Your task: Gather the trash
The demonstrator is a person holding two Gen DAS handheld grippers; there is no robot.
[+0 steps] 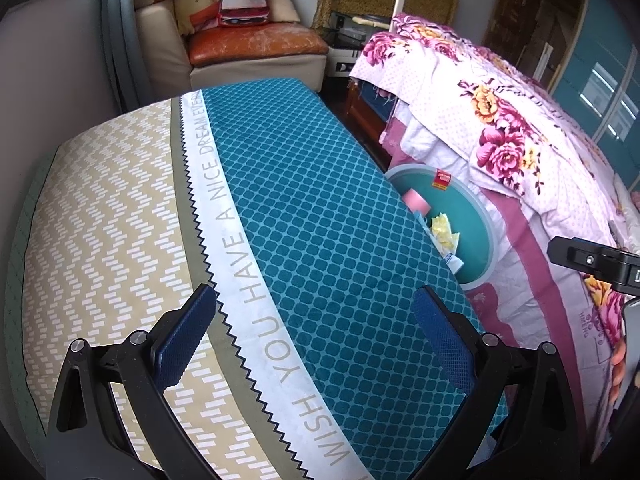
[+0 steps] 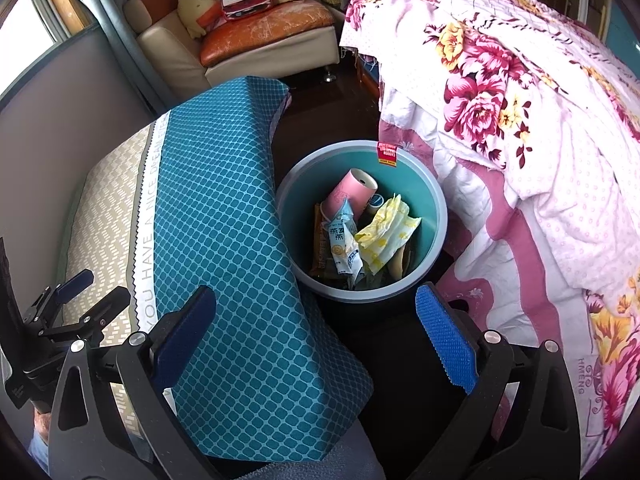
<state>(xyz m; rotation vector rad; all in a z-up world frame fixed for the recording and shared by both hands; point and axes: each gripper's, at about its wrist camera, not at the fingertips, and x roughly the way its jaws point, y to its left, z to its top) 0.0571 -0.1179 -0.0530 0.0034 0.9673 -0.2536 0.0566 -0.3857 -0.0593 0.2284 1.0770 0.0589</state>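
- Round teal plastic bin (image 2: pixel 434 216), smooth with a slight sheen.
- Crumpled yellow-and-white paper wrapper (image 2: pixel 386 238) inside, matt and creased.
- Pink paper roll (image 2: pixel 350 192), smooth.
- Glossy printed plastic snack packet (image 2: pixel 344 244).
- Teal-and-beige woven cloth cover (image 2: pixel 224 216) on the bench, matt.
- Floral pink cotton quilt (image 2: pixel 520 128), soft and wrinkled.
- Right tool (image 2: pixel 316 338): matt black plastic, knobbly blue rubber pads (image 2: pixel 446 336).

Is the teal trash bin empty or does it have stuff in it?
Not empty: the teal trash bin holds a pink roll, a yellow wrapper and snack packets.
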